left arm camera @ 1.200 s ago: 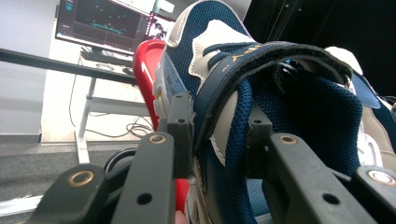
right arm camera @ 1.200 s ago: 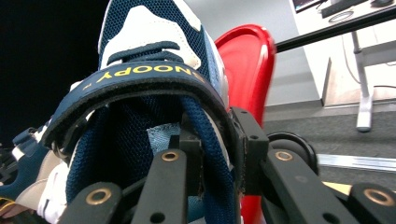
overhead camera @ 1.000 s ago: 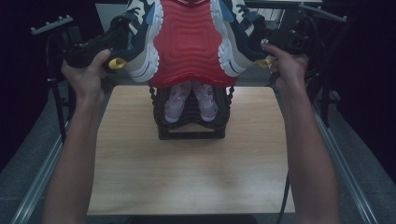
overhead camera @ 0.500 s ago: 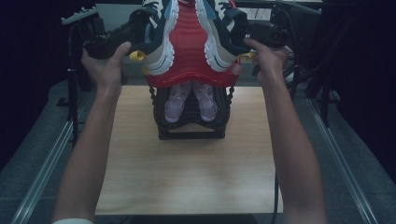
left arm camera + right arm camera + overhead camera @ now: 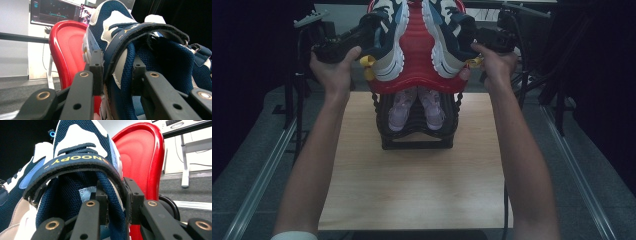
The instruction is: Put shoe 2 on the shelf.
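Observation:
A pair of navy, white and light-blue sneakers hangs in the air, soles toward the high camera. My left gripper [image 5: 368, 31] is shut on the left sneaker [image 5: 389, 45], its jaws pinching the padded collar [image 5: 117, 72] beside the strap. The right gripper [image 5: 476, 41] is likewise shut on the right sneaker [image 5: 444, 45], clamping the collar wall [image 5: 116, 197] under a strap reading SNOOPY. Both sneakers sit side by side against a red curved shelf [image 5: 418, 47] that tops a black shoe rack [image 5: 417, 137]. The red shelf [image 5: 67, 50] [image 5: 142, 157] rises just behind each shoe.
A pair of pink shoes [image 5: 399, 107] rests on a lower tier of the rack, which stands at the far end of a wooden table [image 5: 412, 185]. Metal rails [image 5: 262, 170] run along both table sides. Dark stands and cables flank the rack; a monitor [image 5: 55, 12] glows behind.
Both hands have moved inward and away from the person, bringing the two sneakers closer together over the red shelf. Both grips have held.

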